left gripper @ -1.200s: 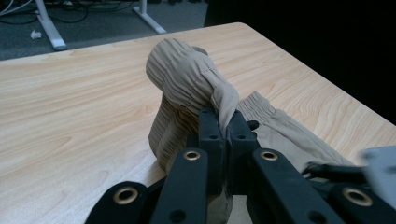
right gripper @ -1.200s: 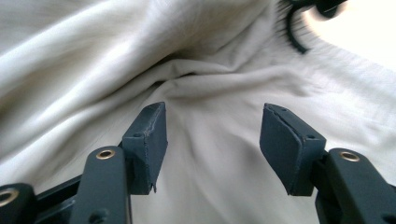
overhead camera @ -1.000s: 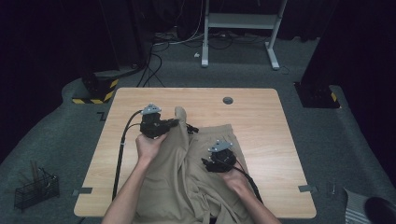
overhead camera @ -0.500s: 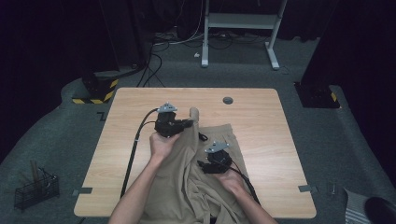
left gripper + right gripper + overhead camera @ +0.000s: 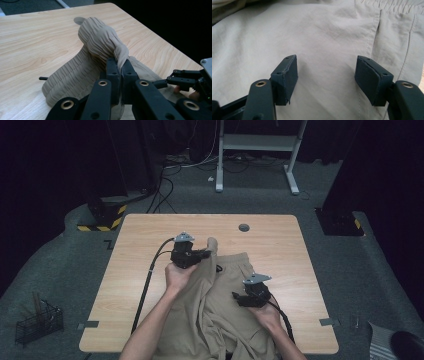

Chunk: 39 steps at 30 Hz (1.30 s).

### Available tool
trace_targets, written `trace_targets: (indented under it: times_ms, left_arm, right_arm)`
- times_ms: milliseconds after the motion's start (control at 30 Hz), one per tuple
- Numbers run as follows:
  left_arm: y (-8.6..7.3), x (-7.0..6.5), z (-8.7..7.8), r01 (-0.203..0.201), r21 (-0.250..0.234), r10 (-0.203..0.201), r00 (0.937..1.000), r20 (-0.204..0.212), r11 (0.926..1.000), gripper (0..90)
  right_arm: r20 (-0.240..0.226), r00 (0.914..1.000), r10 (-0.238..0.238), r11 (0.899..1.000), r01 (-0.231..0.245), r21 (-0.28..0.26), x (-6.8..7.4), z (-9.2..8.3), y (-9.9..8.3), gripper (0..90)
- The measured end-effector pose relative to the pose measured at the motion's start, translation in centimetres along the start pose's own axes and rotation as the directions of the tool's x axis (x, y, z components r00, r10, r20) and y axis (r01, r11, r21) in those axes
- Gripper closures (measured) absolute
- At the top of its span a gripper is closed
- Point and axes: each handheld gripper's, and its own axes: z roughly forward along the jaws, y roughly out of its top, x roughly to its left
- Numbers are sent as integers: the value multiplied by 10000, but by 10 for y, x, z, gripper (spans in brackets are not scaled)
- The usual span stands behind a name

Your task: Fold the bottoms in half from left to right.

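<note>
High view: beige shorts lie on the table, their lower part cut off by the frame edge. The left claw lifts the waistband; the right claw hovers over the cloth.

Left gripper view: jaws pinching the ribbed waistband, which hides part of the table hole.

Right gripper view: jaws spread, having just been opening, nothing between them, flat fabric beneath.

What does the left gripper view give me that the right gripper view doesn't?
Left gripper view alone: the left gripper shut on a fold of the beige trousers' ribbed waistband, which is lifted into a hump over the wooden table; a round hole in the table behind it; the other gripper at the right edge.
Right gripper view alone: the right gripper, jaws apart and just opening, nothing between them, over smooth fabric with a stitched seam.
Both: the same beige trousers.
</note>
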Motion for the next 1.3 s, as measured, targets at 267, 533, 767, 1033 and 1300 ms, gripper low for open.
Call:
trace_targets:
  times_ms: [267, 533, 767, 1033, 1300]
  left_arm:
    - [13, -15, 13, -398, 231, 395, 9991, 129, 9989, 875]
    - [10, -18, 27, -487, 496, 479, 9987, 171, 9976, 874]
    - [11, -20, 32, -405, 432, 391, 9987, 339, 9982, 874]
    - [11, -30, 54, -489, 648, 451, 9972, 589, 9967, 872]
    - [5, -40, 81, -335, 984, 231, 9943, 1043, 9946, 866]
  right_arm:
    - [8, 10000, 58, 9998, -58, -199, 7, 7, 4, 343]
    - [578, 9965, 608, 9958, -566, -725, -16, -18, -2, 372]
    - [557, 9972, 495, 9985, -481, -256, -15, -2, -6, 365]
    - [495, 9978, 432, 9988, -419, -264, -7, 3, -1, 365]
    - [549, 9974, 466, 9986, -453, -256, -6, 3, -1, 365]
